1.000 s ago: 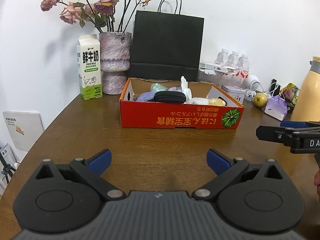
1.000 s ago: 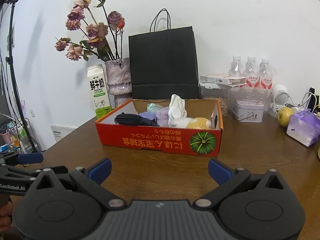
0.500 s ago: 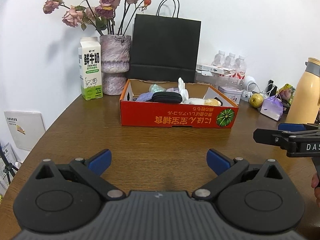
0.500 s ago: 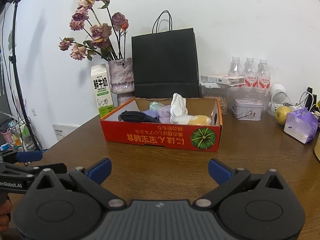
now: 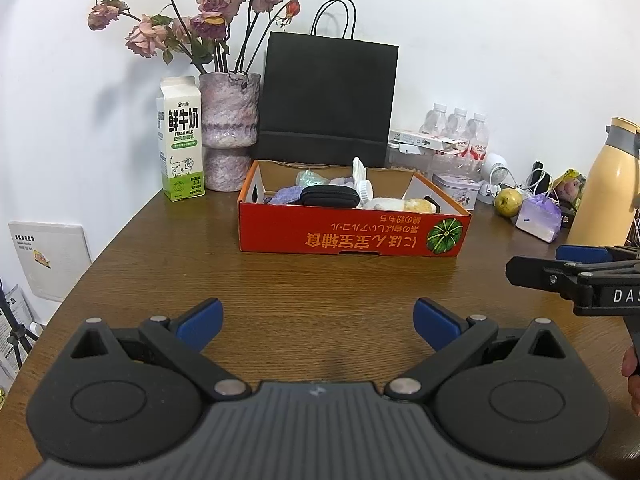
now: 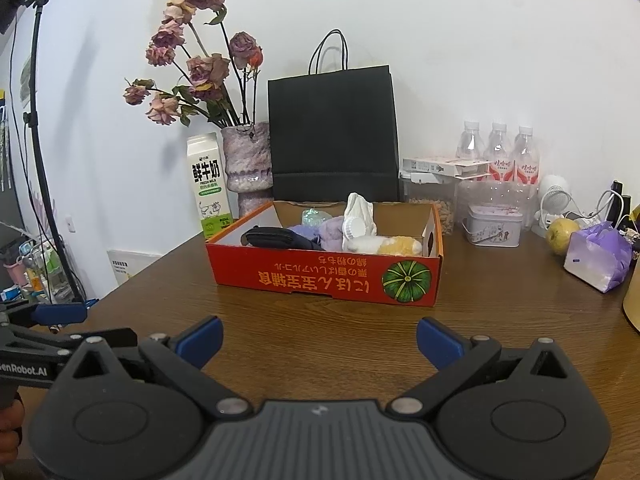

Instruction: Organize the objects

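Note:
A red cardboard box (image 5: 352, 238) (image 6: 328, 280) with a pumpkin picture stands in the middle of the brown table. Inside it lie a black case (image 5: 329, 196) (image 6: 280, 238), purple cloth (image 6: 332, 232), a white brush (image 5: 362, 184) (image 6: 358, 216) and a yellow-white soft thing (image 6: 396, 245). My left gripper (image 5: 318, 318) hangs open over bare wood well short of the box, nothing between its blue fingertips. My right gripper (image 6: 318, 338) is open too, equally empty, and shows side-on at the right edge of the left wrist view.
Behind the box stand a black paper bag (image 5: 330, 104), a vase of dried roses (image 5: 229, 128) and a milk carton (image 5: 180, 138). At the right sit water bottles (image 6: 498, 152), a tin (image 6: 494, 230), a pear (image 6: 562, 230), a purple packet (image 6: 598, 256) and a yellow flask (image 5: 608, 184).
Both grippers have drawn back and risen a little, so the box looks slightly farther off. Their jaws have stayed open.

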